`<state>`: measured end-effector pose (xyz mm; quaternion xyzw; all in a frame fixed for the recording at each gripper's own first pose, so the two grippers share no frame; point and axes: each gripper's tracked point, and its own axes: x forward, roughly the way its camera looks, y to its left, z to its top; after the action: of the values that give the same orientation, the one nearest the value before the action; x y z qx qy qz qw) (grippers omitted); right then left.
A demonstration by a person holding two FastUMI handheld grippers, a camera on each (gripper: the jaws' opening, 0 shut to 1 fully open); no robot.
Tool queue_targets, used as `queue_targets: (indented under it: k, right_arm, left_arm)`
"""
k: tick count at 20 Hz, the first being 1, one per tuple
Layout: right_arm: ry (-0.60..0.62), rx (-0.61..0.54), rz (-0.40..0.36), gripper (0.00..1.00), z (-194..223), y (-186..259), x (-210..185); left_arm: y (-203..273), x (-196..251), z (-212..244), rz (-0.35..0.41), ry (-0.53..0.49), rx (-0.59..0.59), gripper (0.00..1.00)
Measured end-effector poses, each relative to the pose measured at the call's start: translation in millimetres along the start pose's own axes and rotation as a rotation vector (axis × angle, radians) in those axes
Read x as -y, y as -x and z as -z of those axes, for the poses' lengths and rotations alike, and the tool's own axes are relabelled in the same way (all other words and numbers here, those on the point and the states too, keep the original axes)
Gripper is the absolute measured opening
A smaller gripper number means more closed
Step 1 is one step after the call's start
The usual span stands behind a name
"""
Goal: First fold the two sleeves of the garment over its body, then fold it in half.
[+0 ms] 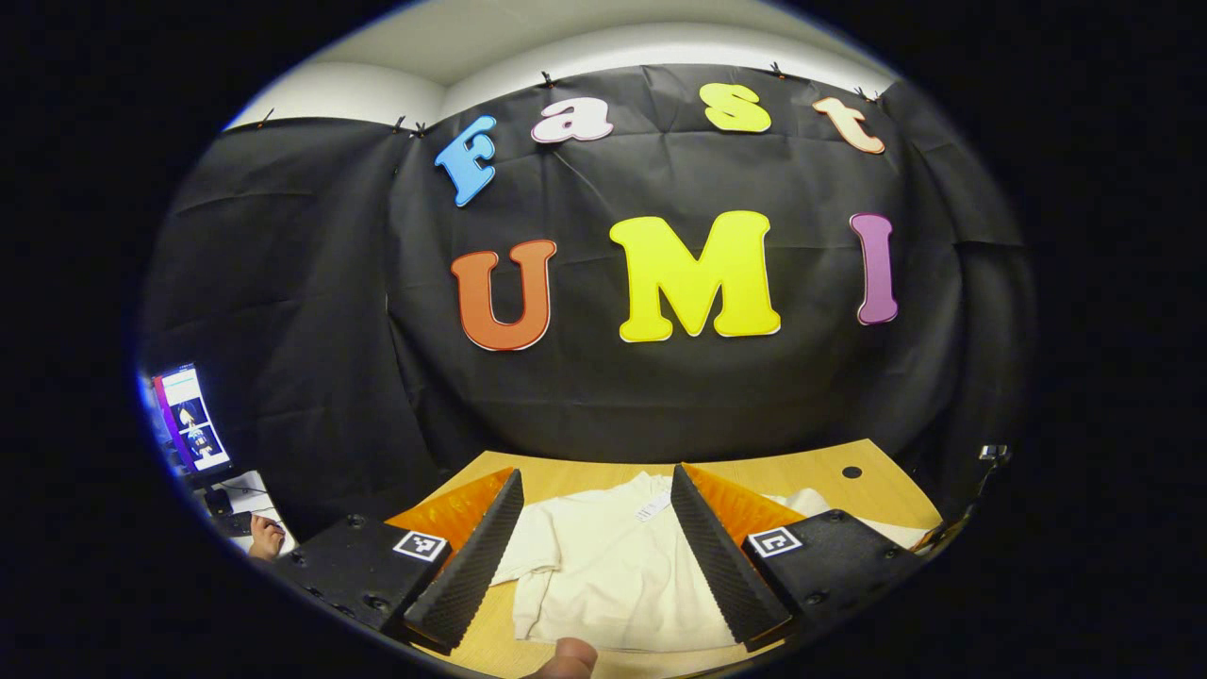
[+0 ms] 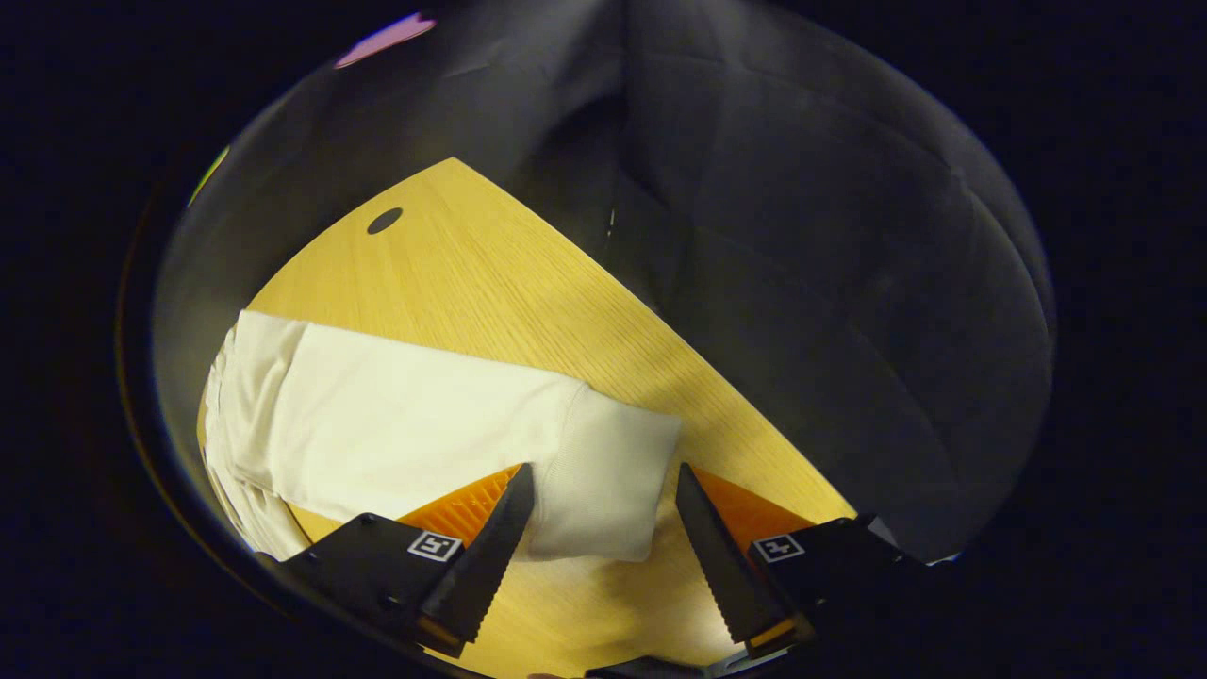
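Note:
A cream long-sleeved garment [image 1: 603,566] lies flat on the wooden table [image 1: 820,471], its white neck label toward the far wall. My left gripper [image 1: 599,618] hangs open above the garment's body, with cloth showing between its fingers but not held. In the right gripper view one sleeve [image 2: 415,424] stretches across the table [image 2: 509,283], ending in a ribbed cuff [image 2: 608,490]. My right gripper [image 2: 603,613] is open, its fingers standing either side of the cuff's near end, apart from the cloth.
The table's far edge meets the black booth wall [image 1: 660,396]. A round cable hole [image 2: 385,221] sits in the tabletop near the far corner. At the left a monitor [image 1: 191,420] and a person's hand [image 1: 266,538] show beyond the booth.

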<state>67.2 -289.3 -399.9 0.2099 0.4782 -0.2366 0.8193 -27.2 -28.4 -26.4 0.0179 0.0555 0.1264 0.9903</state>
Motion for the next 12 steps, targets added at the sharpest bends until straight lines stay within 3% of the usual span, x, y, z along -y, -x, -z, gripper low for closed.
queue_targets:
  k: [5, 8, 11, 12]
  right_arm:
    - [0.017, -0.131, 0.011, 0.94, 7.7, 4.0, -1.4]
    - [0.036, -0.179, 0.021, 0.88, 7.2, 6.3, 3.5]
    - [-0.031, -0.197, 0.03, 0.7, 2.8, 4.2, 12.2]
    - [-0.077, -0.203, 0.019, 0.49, 0.7, 5.2, 13.2]
  left_arm:
    - [-20.2, -22.1, 5.0, 0.027, 0.004, -0.021, 1.0]
    - [-24.6, -30.8, 13.4, 0.027, 0.012, -0.034, 1.0]
    - [-28.2, -39.0, 19.9, 0.018, 0.021, -0.056, 1.0]
    - [-28.7, -41.6, 20.9, 0.016, 0.021, -0.057, 1.0]
